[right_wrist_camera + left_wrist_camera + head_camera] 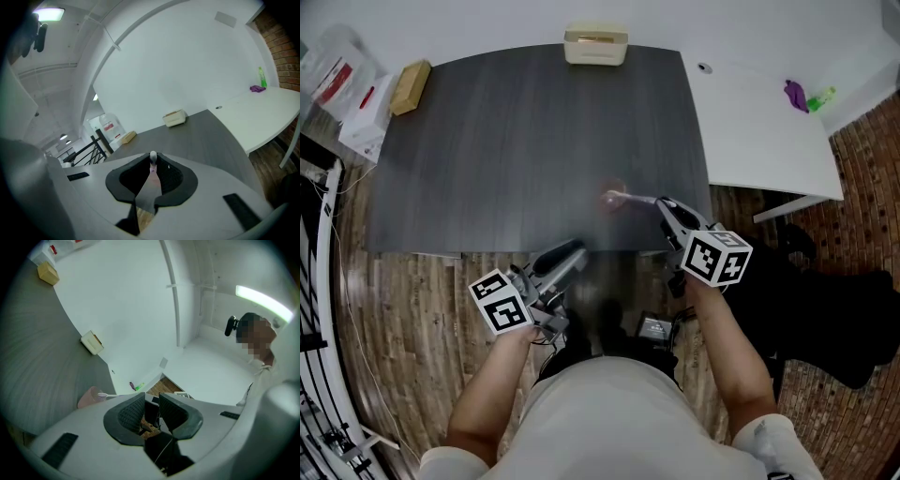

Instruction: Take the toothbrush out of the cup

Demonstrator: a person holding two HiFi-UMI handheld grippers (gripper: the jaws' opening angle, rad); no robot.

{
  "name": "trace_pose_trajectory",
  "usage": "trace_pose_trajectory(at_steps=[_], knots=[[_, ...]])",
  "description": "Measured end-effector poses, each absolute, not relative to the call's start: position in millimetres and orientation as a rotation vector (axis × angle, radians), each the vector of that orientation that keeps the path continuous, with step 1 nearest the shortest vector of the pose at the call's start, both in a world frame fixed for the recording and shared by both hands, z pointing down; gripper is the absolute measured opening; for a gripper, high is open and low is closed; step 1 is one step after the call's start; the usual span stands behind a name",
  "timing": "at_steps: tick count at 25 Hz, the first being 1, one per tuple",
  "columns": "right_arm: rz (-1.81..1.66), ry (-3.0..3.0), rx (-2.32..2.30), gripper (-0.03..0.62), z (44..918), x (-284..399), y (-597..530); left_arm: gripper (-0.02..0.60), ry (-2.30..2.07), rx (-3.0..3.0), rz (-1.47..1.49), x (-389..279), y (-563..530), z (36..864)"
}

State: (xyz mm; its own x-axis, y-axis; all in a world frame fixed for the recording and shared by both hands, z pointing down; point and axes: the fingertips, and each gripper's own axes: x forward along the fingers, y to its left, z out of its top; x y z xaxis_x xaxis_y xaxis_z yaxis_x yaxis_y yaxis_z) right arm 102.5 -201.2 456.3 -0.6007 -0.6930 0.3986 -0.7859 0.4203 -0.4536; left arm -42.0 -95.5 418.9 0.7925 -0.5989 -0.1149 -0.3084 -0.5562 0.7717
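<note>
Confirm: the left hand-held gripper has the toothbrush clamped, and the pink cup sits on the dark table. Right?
Not quite: the right hand-held gripper has the toothbrush clamped, as the right gripper view shows. In the left gripper view, the left hand-held gripper has its jaws apart with nothing between them. The pink cup does sit on the dark table.

Bright, even light falls from the ceiling: a strip lamp [262, 303] glares at two o'clock in the left gripper view, and a second lamp [49, 14] at eleven o'clock in the right. Both views bend like fisheyes and darken at the edges. Close to the lens the toothbrush [152, 176] is unfocused. In the head view the cup [614, 199] blurs at centre.
</note>
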Motion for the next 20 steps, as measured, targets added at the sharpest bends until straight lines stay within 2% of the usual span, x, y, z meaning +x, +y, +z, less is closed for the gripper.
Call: trace_pose_trajectory(at_steps=[20], knots=[[1.051,-2.598,1.387,0.052,411.5,111.1,-161.9,0.08,-0.659,2.223,-0.512,-53.1,-75.4,393.9]])
